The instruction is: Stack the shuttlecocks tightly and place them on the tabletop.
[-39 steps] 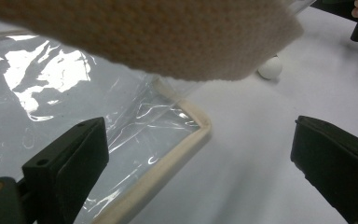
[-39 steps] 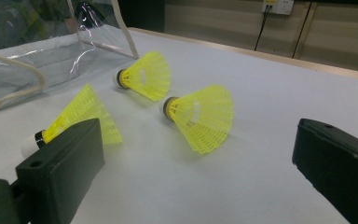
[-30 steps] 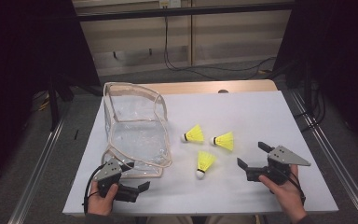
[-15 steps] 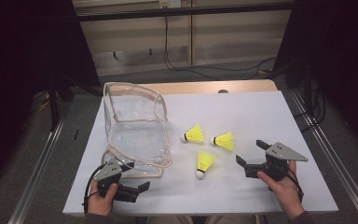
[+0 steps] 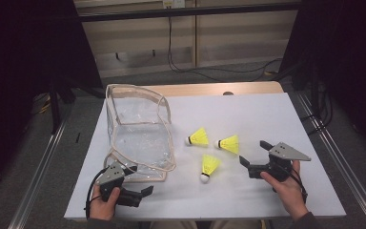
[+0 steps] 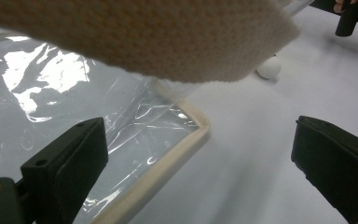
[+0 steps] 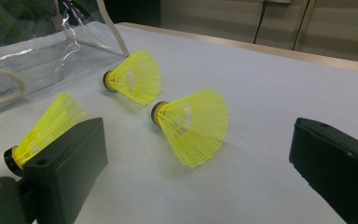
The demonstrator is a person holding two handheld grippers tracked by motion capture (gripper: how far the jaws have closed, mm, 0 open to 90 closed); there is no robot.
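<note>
Three yellow shuttlecocks (image 5: 210,165) lay near the middle of the white desk (image 5: 267,114), just right of a clear plastic bag (image 5: 138,131) with cream piping. They looked feather-light and springy, best pinched at the cork rather than the mesh skirt. Both the right gripper (image 5: 255,156) and the left gripper (image 5: 143,193) stood wide open, holding nothing. Dark room, cables behind.

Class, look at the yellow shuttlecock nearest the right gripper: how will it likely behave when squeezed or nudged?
The shuttlecock looks very light: its skirt is thin open mesh, so a nudge would probably skid it. The mesh may flex under the right gripper. Lying on its side, with a round white tip, it would likely roll in a curve.
</note>
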